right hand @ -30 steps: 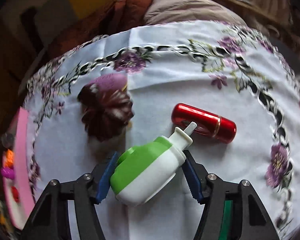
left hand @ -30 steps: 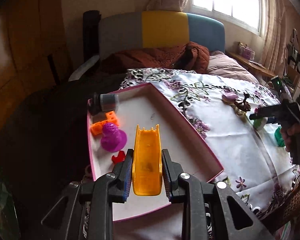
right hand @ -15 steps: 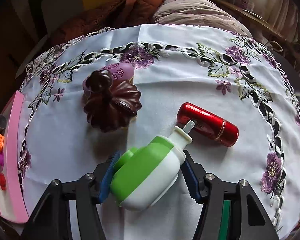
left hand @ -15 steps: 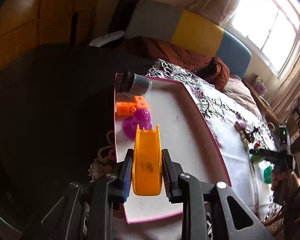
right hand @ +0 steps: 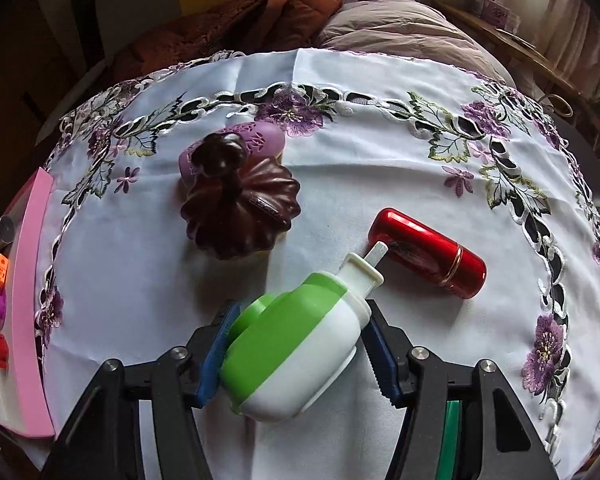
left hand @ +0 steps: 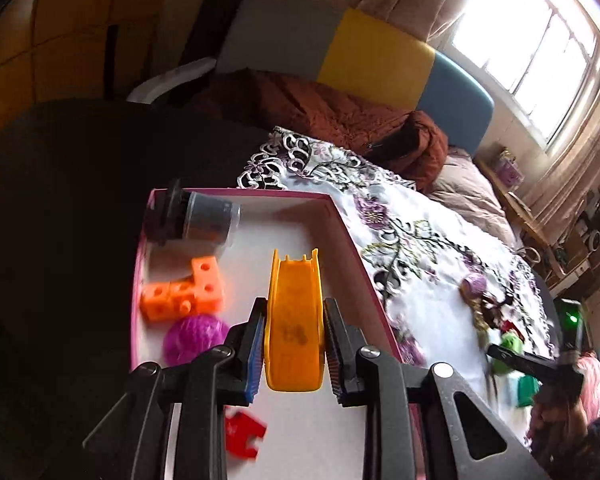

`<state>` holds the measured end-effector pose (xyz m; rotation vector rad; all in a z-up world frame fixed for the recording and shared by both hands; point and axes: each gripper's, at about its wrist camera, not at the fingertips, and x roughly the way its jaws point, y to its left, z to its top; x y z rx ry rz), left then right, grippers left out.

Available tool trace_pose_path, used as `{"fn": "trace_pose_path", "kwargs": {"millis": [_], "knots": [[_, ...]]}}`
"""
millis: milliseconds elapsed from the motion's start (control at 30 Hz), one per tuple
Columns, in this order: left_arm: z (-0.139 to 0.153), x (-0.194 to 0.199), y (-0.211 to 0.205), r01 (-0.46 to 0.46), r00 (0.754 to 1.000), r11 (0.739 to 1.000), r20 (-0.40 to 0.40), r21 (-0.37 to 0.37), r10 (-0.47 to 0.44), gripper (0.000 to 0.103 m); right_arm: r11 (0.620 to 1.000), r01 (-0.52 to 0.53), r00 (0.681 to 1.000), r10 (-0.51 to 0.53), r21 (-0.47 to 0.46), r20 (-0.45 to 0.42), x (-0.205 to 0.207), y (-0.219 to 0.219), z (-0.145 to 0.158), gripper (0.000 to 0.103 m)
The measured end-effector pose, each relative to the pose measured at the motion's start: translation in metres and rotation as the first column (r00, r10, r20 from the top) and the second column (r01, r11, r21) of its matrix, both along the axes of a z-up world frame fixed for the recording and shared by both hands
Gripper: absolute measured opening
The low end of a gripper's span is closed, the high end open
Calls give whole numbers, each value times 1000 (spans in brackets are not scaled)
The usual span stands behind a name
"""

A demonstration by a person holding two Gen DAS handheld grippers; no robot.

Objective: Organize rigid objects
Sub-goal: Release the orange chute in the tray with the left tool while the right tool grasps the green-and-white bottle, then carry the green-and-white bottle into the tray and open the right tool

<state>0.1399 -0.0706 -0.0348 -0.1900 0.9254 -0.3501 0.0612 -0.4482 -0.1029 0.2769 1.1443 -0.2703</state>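
My left gripper (left hand: 295, 354) is shut on a yellow-orange slide-shaped toy (left hand: 296, 320) and holds it over the pink-rimmed white tray (left hand: 340, 224). In the tray lie a dark grey jar (left hand: 196, 218), an orange block piece (left hand: 184, 290), a purple ball toy (left hand: 194, 338) and a red piece (left hand: 242, 436). My right gripper (right hand: 298, 354) is shut on a green and white bottle (right hand: 300, 340) above the floral cloth. A red cylinder (right hand: 428, 258), a dark brown pumpkin-shaped lid (right hand: 240, 208) and a purple object (right hand: 256, 138) lie on the cloth ahead.
The tray's pink edge (right hand: 28, 280) shows at the far left of the right wrist view. The floral tablecloth (right hand: 380, 152) covers a round table. A brown jacket (left hand: 332, 120) and a bed headboard (left hand: 376, 52) lie behind. The right gripper and hand show at the far right (left hand: 540, 364).
My left gripper has swung down and closer over the tray with the yellow toy. My right gripper has lifted and pulled back slightly with the bottle; more of the cloth shows.
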Motion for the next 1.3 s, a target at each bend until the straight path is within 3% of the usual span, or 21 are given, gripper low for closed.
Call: {"fn": "trace_pose_path", "kwargs": {"millis": [233, 400, 467, 767, 1067, 1300], "knots": [[-30, 38, -15, -27, 999, 992, -40, 124, 32, 29, 1000, -3, 1000, 3, 0, -1, 1, 0, -1, 62], [-38, 40, -11, -41, 999, 986, -23, 161, 46, 33, 1000, -2, 1000, 2, 3, -2, 2, 0, -1, 62], [-32, 32, -10, -33, 999, 986, 8, 164, 32, 38, 1000, -4, 1000, 4, 1, -3, 2, 1, -1, 62], [7, -30, -13, -12, 988, 973, 154, 229, -24, 38, 1000, -17, 1000, 17, -20, -5, 3, 3, -1, 62], [24, -94, -18, 29, 974, 966, 208, 256, -85, 38, 997, -43, 999, 43, -63, -2, 3, 9, 0, 61], [31, -116, -12, 19, 966, 957, 241, 291, -92, 38, 995, -60, 998, 60, -84, -1, 2, 13, 0, 61]]}}
